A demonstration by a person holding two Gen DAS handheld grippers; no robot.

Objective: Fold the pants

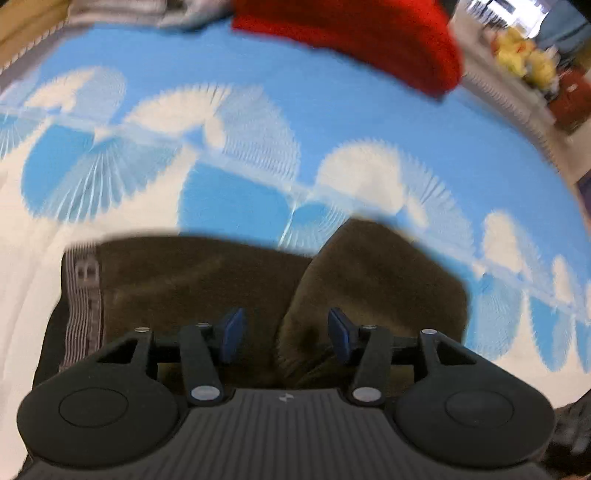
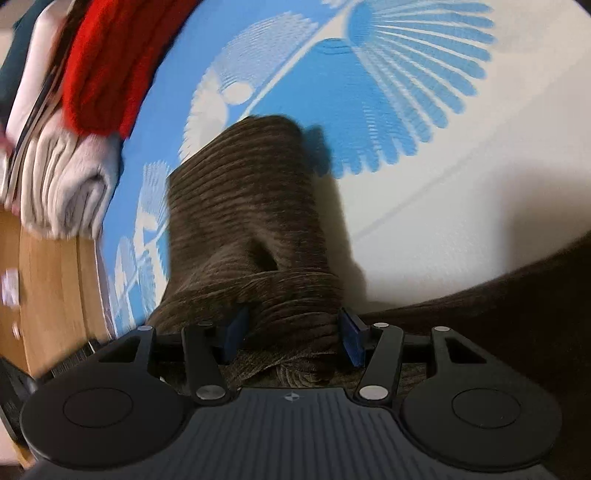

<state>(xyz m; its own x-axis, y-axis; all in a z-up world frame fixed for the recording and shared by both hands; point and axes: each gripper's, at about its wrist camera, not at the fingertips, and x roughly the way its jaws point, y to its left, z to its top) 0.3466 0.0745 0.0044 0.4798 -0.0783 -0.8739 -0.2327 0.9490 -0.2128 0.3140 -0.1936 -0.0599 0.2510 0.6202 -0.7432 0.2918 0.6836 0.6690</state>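
Observation:
Brown corduroy pants point(image 1: 369, 266) lie folded on a blue and white patterned bedsheet point(image 1: 258, 92). Their striped elastic waistband point(image 1: 83, 302) shows at the left. My left gripper point(image 1: 286, 332) hangs just over the pants, its blue pads apart, with a raised fold of cloth between them but not pinched. In the right wrist view a folded leg of the pants point(image 2: 240, 203) stretches away from my right gripper point(image 2: 293, 334). That gripper's pads stand apart on either side of a thick roll of the cloth, which rests on the bedsheet point(image 2: 443, 221).
A red garment point(image 1: 369, 33) lies at the far edge of the bed, also the red garment point(image 2: 103, 62) in the right wrist view. Beside it sits a stack of folded pale clothes point(image 2: 62, 184). A wooden surface point(image 2: 44, 277) runs past the bed's edge. Yellow objects point(image 1: 524, 59) stand beyond the bed.

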